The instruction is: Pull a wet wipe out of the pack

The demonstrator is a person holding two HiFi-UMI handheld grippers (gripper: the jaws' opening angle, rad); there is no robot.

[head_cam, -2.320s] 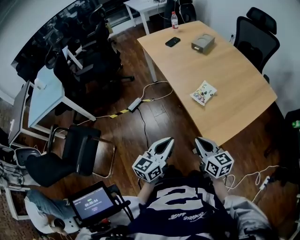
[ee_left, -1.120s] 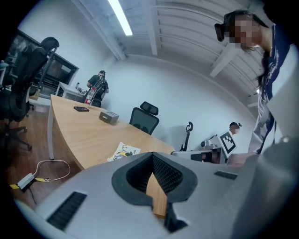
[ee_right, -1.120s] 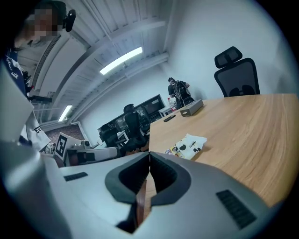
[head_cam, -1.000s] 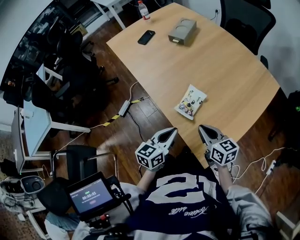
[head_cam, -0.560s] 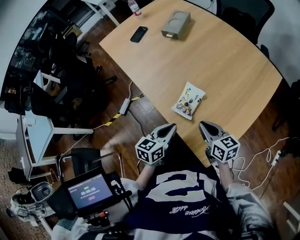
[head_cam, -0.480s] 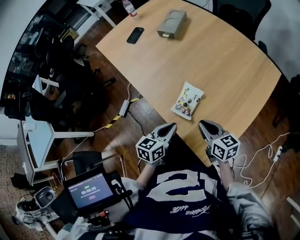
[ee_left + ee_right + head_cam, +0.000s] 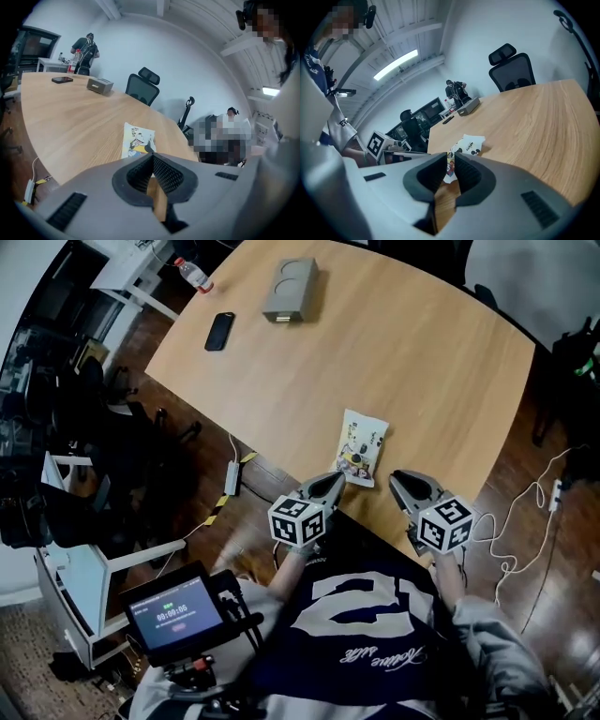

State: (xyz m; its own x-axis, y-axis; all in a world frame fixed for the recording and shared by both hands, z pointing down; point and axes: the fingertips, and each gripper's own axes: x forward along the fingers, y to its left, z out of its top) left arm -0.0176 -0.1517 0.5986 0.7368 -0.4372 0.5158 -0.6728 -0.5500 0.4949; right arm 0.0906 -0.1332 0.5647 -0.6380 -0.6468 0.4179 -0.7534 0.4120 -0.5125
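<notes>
Worktop (image 7: 422, 362) first. The pack (image 7: 361, 448) lies flat on it near your edge, shut as far as I can tell, with no wipe showing. So you're at the very start. Nothing is pulled, and the reach, pinning the pack, lifting the flap and drawing a wipe are all left.

Counts, big to small:
- **Worktop:** one.
- **Claws:** two, both just short of the pack and not touching it.
  - Left claw (image 7: 333, 482) is clenched, tips together, empty.
  - Right claw (image 7: 401, 481) has just been opening its jaws. There's a narrow gap now with nothing in it (the pack only shows beyond the gap).
- **Pack:** one.
- **Far end:** one grey box (image 7: 289, 289) and one phone (image 7: 219, 331).
- **Past that corner:** one bottle (image 7: 192, 274).
</notes>
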